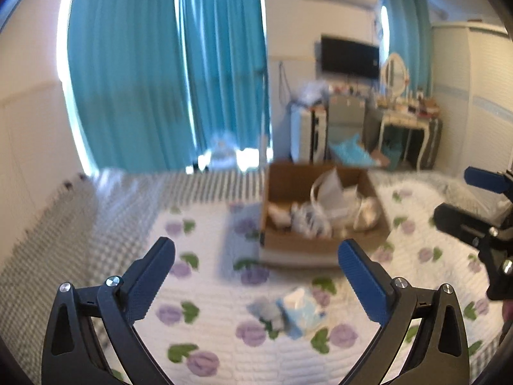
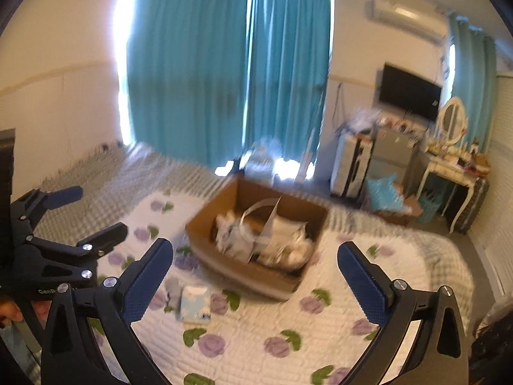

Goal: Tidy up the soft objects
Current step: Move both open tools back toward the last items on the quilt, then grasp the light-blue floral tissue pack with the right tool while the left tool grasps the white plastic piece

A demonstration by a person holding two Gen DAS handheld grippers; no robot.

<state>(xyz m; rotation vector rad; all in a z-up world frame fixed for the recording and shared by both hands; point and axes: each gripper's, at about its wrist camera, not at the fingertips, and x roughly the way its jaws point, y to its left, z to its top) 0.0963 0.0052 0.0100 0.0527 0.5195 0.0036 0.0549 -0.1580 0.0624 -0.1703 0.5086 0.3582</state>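
Observation:
A brown cardboard box (image 1: pixel 301 243) sits on the bed and holds several white and pale soft items and bags (image 1: pixel 323 208). It also shows in the right wrist view (image 2: pixel 205 224). A light blue tissue pack (image 1: pixel 299 311) lies on the floral quilt (image 1: pixel 208 304) in front of the box, with a small pale blue-grey soft item (image 1: pixel 264 309) beside it. The pack also shows in the right wrist view (image 2: pixel 195 303). My left gripper (image 1: pixel 256 263) is open and empty above the quilt. My right gripper (image 2: pixel 255 263) is open and empty, short of the box.
A checked grey blanket (image 1: pixel 96 205) covers the bed's far and left side. Teal curtains (image 1: pixel 166 73) hang behind. A dressing table (image 1: pixel 407 115), a TV (image 1: pixel 349 57) and clutter stand at the right wall. The right gripper shows at the left view's right edge (image 1: pixel 474 211).

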